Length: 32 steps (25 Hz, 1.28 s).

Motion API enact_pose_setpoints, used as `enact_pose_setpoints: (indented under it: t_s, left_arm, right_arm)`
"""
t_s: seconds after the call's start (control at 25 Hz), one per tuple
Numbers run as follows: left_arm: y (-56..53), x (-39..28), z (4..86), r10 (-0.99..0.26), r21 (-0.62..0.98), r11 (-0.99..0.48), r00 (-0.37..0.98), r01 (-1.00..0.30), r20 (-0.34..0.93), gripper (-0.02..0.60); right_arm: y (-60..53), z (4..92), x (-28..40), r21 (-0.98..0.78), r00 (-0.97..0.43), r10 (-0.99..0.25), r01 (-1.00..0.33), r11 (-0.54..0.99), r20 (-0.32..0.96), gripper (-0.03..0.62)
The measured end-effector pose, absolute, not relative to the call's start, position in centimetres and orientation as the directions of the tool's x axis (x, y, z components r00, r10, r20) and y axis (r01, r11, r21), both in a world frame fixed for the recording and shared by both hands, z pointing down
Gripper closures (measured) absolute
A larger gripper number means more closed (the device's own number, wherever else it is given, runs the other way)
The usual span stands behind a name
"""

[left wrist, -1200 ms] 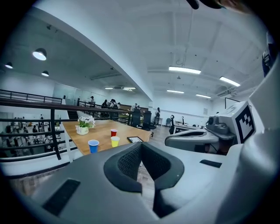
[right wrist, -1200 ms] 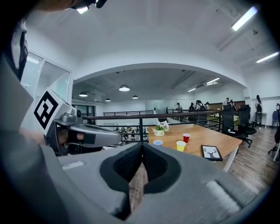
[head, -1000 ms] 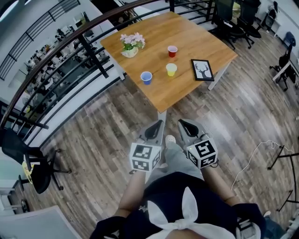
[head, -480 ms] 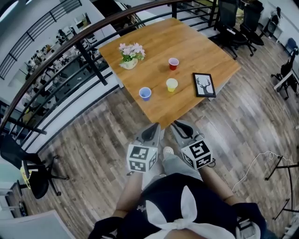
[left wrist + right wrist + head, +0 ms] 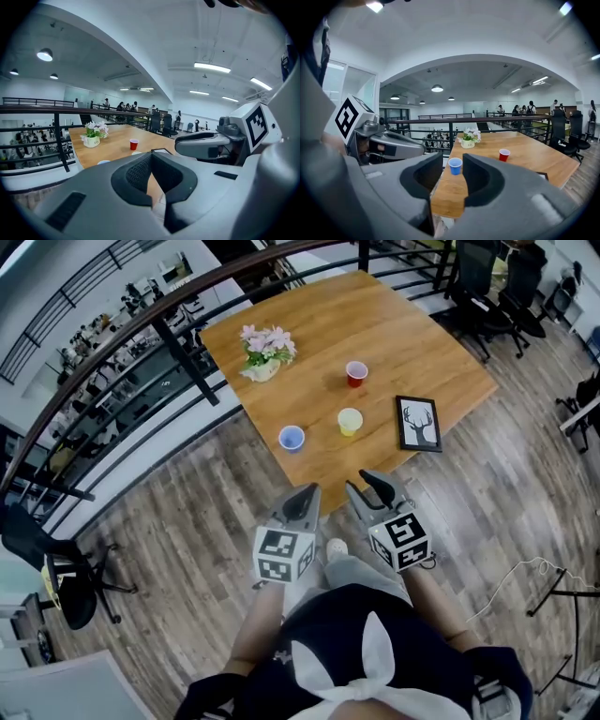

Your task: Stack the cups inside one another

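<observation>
1. Grippers side by side, held out low before the person [image 5: 356,652], both pointing at the near corner of the table [image 5: 422,343] and tipped slightly downward.
2. Left gripper [image 5: 305,491]: jaws closed together, nothing in them.
3. Right gripper [image 5: 367,486]: jaws have just been opening and stand apart, empty; the blue cup [image 5: 292,438] shows beyond the gap, well apart from them.
4. Cups stand upright and separate on the table, none stacked: blue cup nearest, by the left edge; yellow cup [image 5: 350,421] beside the frame [image 5: 418,423]; red cup [image 5: 356,373] behind it.
5. Flowers [image 5: 265,343] stand farther back on the left.
</observation>
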<state>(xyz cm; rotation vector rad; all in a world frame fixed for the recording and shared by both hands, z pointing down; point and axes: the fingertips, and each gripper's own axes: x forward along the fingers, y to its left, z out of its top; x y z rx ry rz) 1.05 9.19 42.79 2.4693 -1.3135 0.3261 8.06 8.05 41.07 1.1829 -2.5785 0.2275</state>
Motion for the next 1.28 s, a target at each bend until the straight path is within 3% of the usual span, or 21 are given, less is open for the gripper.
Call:
enact_pose_setpoints:
  t_s: [0.6,0.84,1.28]
  left_arm:
    - [2.8,1.7,43.9,-0.803,0.145,-0.455,0.475,-0.879,0.360,0.565]
    - [1.7,1.2,44.9,-0.804,0.148,-0.431,0.453,-0.890,0.386,0.565]
    - [-3.7,0.1,46.3,-0.782,0.140,-0.448,0.463,-0.883,0.417,0.565]
  right_arm:
    - [-0.6,44.2,11.3,0.009,-0.610,-0.697,-0.750,0.661,0.376,0.393]
    - [-2.7,46.2,11.2,0.038,-0.600,-0.672,-0.733,0.679,0.433,0.318]
    - [-8.5,49.0,11.3,0.029,-0.550,-0.673,-0.763,0.646,0.495,0.279]
